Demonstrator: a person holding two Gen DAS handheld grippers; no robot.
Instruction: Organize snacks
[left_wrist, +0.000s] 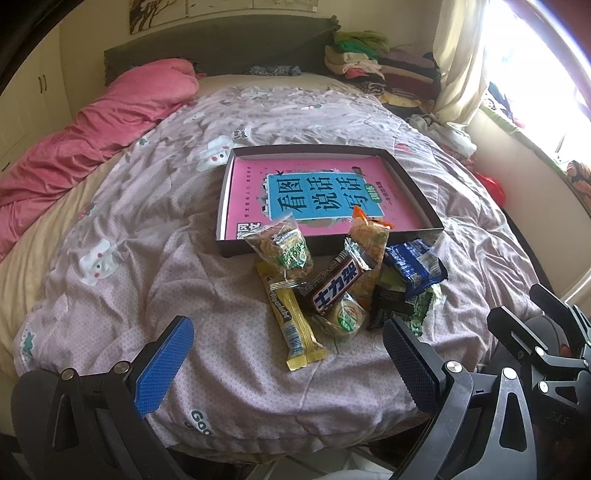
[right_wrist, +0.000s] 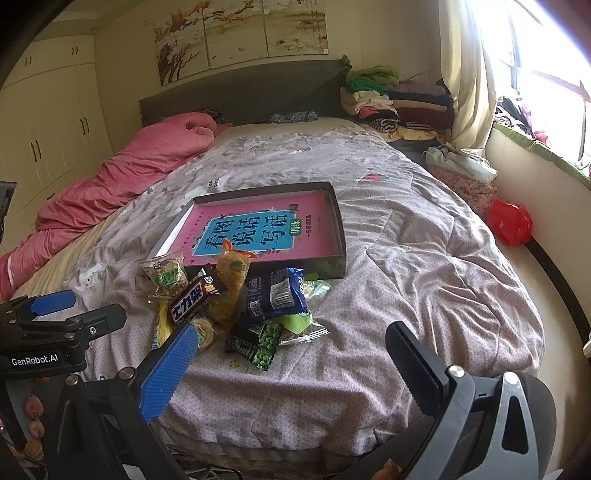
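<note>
A pile of wrapped snacks lies on the bed quilt in front of a shallow dark tray (left_wrist: 417, 177) (right_wrist: 338, 218) with a pink book lining it. The pile holds a Snickers bar (left_wrist: 338, 282) (right_wrist: 190, 297), a yellow bar (left_wrist: 291, 321), a blue packet (left_wrist: 417, 266) (right_wrist: 275, 295), a green pea packet (right_wrist: 264, 343), an orange packet (right_wrist: 231, 280) and clear cracker packets (left_wrist: 286, 247). My left gripper (left_wrist: 288, 365) is open and empty just short of the pile. My right gripper (right_wrist: 291, 365) is open and empty, to the right of the left one.
The quilt (left_wrist: 155, 229) covers a bed with a pink duvet (left_wrist: 92, 147) along the left. Folded clothes (right_wrist: 391, 99) are stacked at the headboard's right. A red object (right_wrist: 509, 221) sits beside the bed under the window.
</note>
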